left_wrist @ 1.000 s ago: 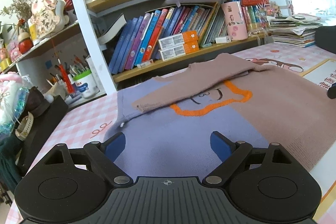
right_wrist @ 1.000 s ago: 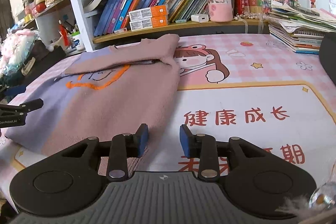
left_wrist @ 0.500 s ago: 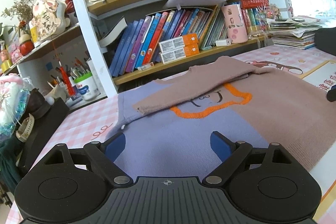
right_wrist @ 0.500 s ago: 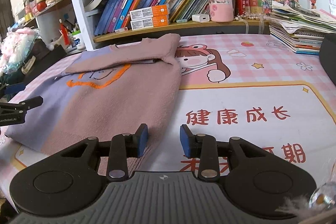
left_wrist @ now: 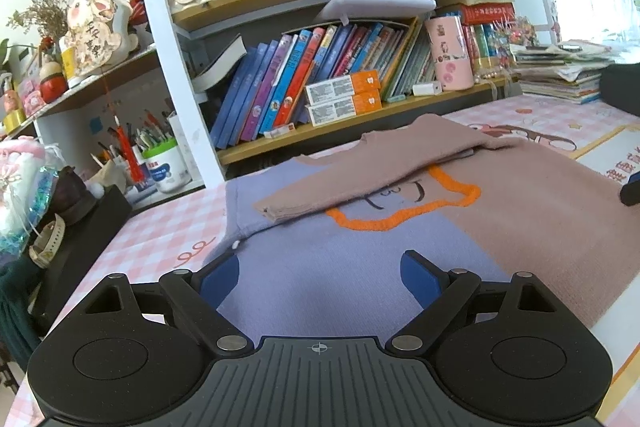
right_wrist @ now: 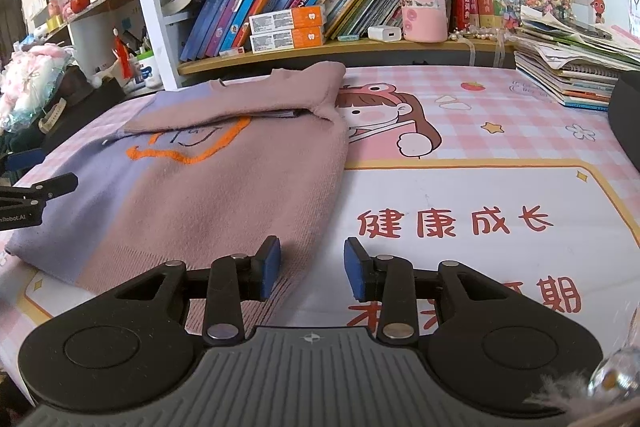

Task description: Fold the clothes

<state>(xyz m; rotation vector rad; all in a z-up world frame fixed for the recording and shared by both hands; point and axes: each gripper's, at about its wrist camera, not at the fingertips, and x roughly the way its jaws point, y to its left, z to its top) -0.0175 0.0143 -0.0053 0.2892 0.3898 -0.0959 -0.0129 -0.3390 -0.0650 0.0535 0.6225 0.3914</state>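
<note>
A lilac and dusty-pink sweater (left_wrist: 400,227) with an orange outline design lies flat on the table, both sleeves folded across its chest. It also shows in the right wrist view (right_wrist: 208,187). My left gripper (left_wrist: 320,277) is wide open and empty, just above the sweater's lilac lower part. My right gripper (right_wrist: 312,267) is open and empty, over the sweater's pink hem corner at the right edge. The left gripper's fingertips (right_wrist: 52,185) show at the left edge of the right wrist view.
The table wears a pink checked mat (right_wrist: 480,195) with a cartoon girl and red characters. A bookshelf (left_wrist: 340,87) full of books stands behind. A stack of notebooks (right_wrist: 572,67) lies at the right. A pen cup (left_wrist: 164,167) and clutter sit at the left.
The left gripper has tilted up a little, so the sweater sits lower in its view. The right gripper has barely moved. Both stay open.
</note>
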